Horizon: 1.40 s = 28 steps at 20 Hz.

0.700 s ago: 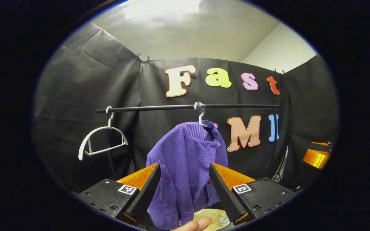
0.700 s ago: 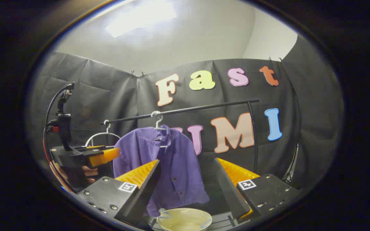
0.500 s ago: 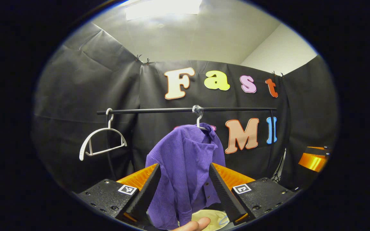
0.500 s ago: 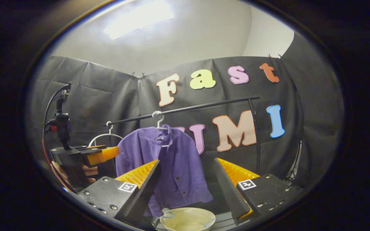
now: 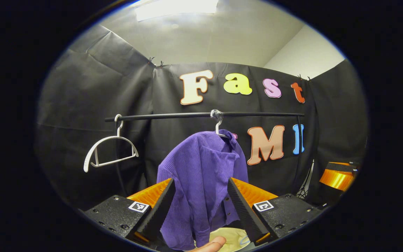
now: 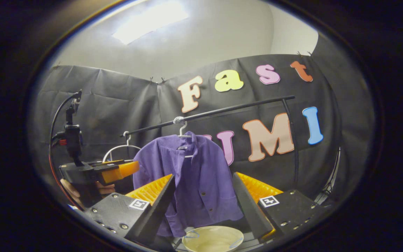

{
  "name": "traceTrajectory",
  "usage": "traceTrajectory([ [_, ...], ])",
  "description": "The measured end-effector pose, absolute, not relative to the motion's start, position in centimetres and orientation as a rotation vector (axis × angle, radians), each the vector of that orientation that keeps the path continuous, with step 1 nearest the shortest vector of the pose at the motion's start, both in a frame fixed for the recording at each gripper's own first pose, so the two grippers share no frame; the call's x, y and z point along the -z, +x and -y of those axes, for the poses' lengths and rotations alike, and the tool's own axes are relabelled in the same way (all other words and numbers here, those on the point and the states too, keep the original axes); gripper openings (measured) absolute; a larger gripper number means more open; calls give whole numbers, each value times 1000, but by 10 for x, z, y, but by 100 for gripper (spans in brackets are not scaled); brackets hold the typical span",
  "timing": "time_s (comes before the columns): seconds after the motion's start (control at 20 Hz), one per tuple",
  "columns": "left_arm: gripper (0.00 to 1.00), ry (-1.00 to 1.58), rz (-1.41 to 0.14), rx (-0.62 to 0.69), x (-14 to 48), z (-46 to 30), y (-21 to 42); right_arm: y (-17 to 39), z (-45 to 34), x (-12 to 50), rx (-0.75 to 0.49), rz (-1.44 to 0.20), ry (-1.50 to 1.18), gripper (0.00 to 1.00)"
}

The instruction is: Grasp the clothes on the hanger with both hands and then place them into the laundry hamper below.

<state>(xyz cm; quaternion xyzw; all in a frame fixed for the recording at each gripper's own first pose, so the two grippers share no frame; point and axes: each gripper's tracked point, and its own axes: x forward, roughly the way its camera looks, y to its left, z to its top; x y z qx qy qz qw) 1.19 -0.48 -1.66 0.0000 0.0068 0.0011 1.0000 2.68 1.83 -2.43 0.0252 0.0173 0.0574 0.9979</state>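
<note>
Approach step: the purple shirt [image 5: 203,175] hangs on its white hanger [image 5: 218,128] from the black rail [image 5: 257,114], above the cream hamper [image 6: 212,238]. Left gripper [image 5: 200,203] and right gripper [image 6: 203,199] are both wide open, empty; next, close in on the 2 shoulders

Shirt [image 5: 201,175] on hanger [image 5: 218,127] at rail [image 5: 201,115] middle, bare hanger [image 5: 108,152] left, hamper [image 6: 212,238] beneath

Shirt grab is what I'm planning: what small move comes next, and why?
Probably ease both grippers forward to the shirt. It hangs on its hanger, untouched, and the left gripper and right gripper are open, short of it.
</note>
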Motion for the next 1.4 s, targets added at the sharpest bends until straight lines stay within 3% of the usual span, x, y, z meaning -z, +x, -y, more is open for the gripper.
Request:
traceTrajectory([
  [0.5,92,21,-70,-19,68,20,59,98,-24,58,-160,-61,-2,98],
  [0.95,93,19,-160,-56,139,48,100,200,-27,136,-251,-165,0,98],
  [1.15,96,29,-129,-178,138,18,128,242,-30,164,-259,-191,-78,98],
  [1.4,80,68,-37,-196,126,1,148,276,-57,167,-290,-135,-79,98],
])
